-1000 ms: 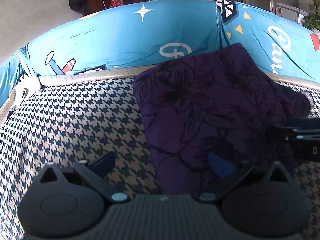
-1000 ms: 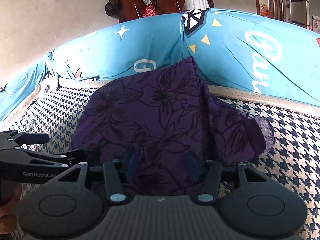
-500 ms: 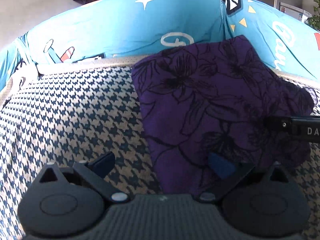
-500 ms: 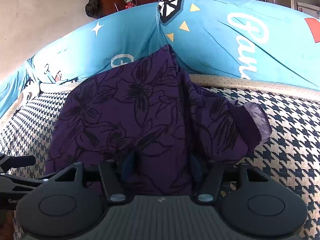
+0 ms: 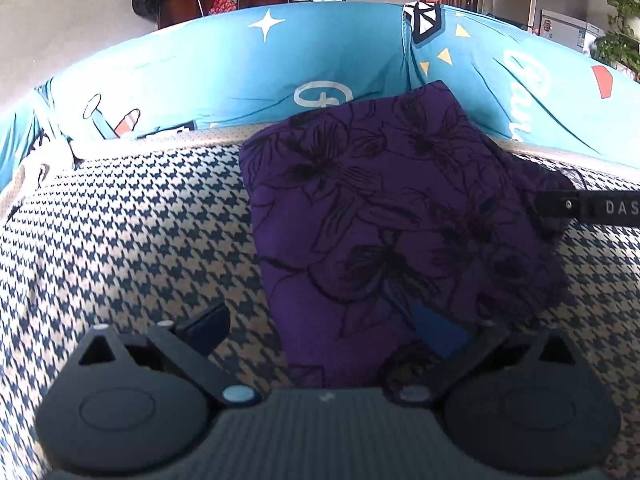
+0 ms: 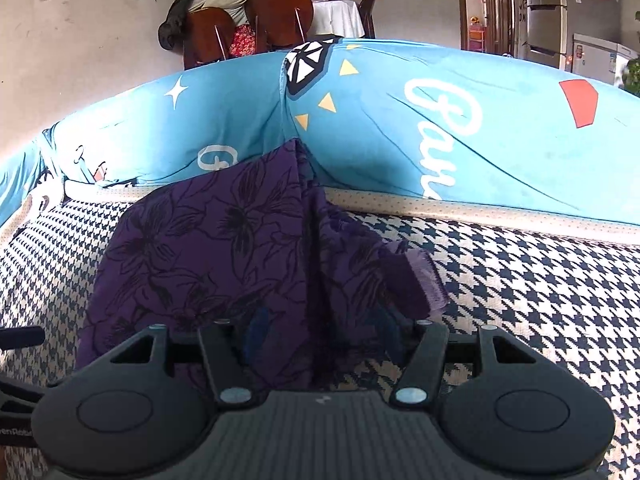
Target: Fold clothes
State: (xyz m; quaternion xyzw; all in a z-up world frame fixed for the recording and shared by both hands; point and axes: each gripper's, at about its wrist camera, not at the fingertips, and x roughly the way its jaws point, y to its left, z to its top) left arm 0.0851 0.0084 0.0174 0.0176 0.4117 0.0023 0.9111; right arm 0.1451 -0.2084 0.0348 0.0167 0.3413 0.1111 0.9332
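While the sofa [image 5: 120, 240] fills my view, I see the garment [image 5: 380, 208] folded on its seat, its far edge against the cushions [image 6: 440, 132]. My left gripper [image 5: 320, 330] gapes wide at its near edge; my right gripper [image 6: 320, 330] stands narrower, fabric between its fingers.

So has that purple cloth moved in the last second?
Hardly, if at all: the purple cloth still lies on the checked cover, its far corner against the blue cushion.
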